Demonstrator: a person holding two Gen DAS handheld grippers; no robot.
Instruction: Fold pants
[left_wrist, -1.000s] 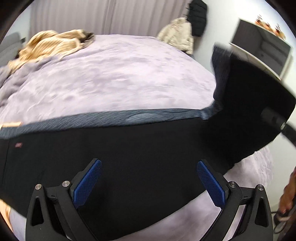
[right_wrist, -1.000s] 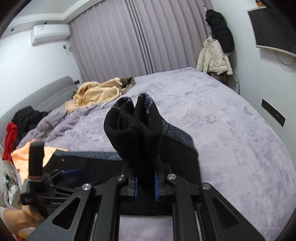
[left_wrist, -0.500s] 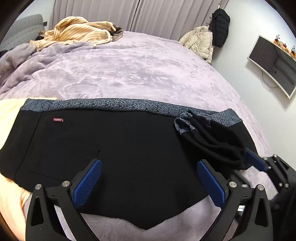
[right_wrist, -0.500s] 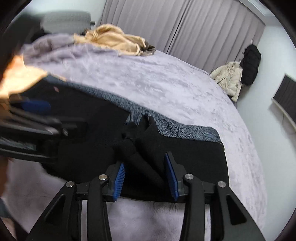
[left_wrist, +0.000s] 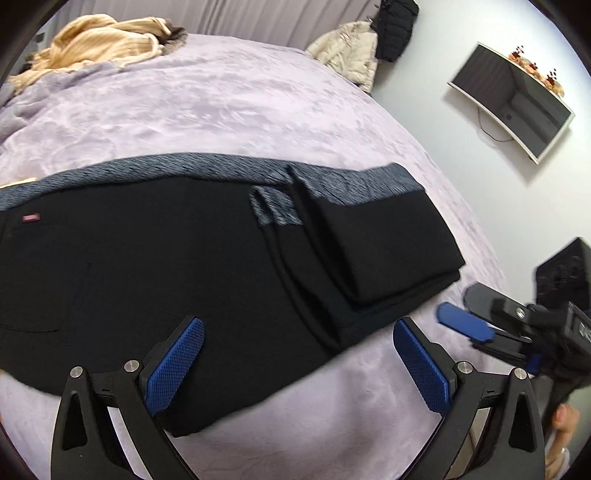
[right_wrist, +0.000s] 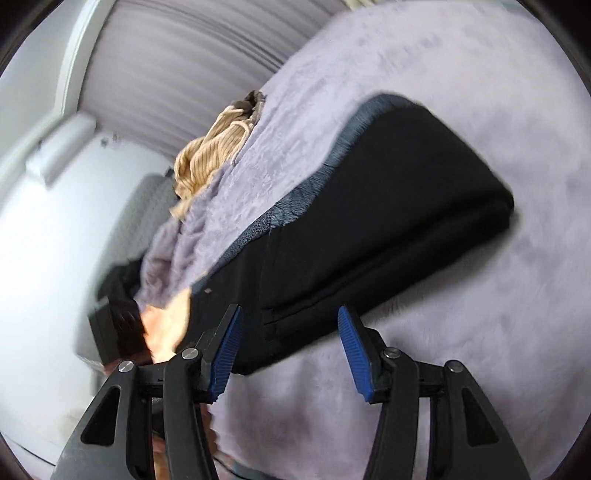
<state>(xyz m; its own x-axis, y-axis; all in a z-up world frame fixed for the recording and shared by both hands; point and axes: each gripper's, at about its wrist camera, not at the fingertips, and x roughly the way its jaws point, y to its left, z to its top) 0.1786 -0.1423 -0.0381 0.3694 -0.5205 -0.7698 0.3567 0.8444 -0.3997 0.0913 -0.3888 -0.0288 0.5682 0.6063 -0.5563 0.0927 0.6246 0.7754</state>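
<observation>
Pants (left_wrist: 155, 258) lay flat across the bed (left_wrist: 221, 103), black with a grey speckled band (left_wrist: 155, 171) along the far edge. The leg end (left_wrist: 380, 236) was folded back over the rest, so a doubled stack sat at the right end, near the bed's right edge. A small red label (left_wrist: 30, 218) showed near the left end of the pants.

Left gripper (left_wrist: 295, 363): released, jaws spread wide, nothing between the blue pads (left_wrist: 173, 363). It hung over the near edge of the pants, not touching the cloth as far as could be seen.

Right gripper (right_wrist: 286, 354): released as well, jaws apart and empty. In the left wrist view it sat off the right end of the stack (left_wrist: 480, 325), apart from the cloth. Right wrist view was tilted and blurred; the folded end (right_wrist: 424, 192) lay ahead of the pads (right_wrist: 352, 354), on the bed (right_wrist: 480, 332).

A tan sweater (left_wrist: 92, 44) lay heaped at the far left corner of the bed. Coats (left_wrist: 369, 40) hung at the far wall, and a screen (left_wrist: 513, 110) was mounted on the right wall.
</observation>
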